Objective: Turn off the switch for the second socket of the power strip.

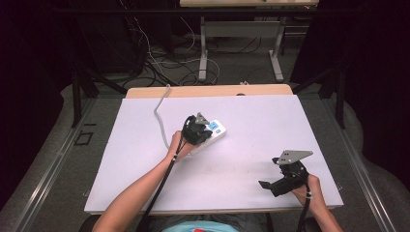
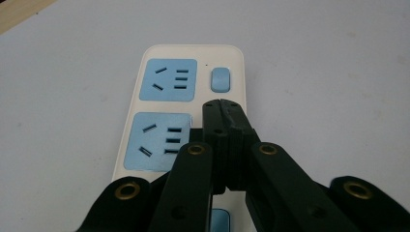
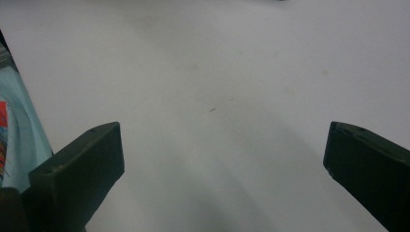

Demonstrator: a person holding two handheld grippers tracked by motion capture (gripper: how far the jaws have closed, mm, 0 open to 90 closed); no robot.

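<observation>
While the left gripper hung over the white power strip at the table's centre, the right gripper waited well apart near 5 o'clock.

From the left gripper view the jaws were clenched together, their joined tip lying over the strip just below a blue switch, at 4 o'clock from the far blue socket and at 2 o'clock from the nearer socket; whether the tip touched the strip could not be told, and the strip's near end was hidden under the jaws. A grey cord ran from the strip toward 11 o'clock. At right, the right gripper stood released, jaws wide apart over bare tabletop, holding nothing.
</observation>
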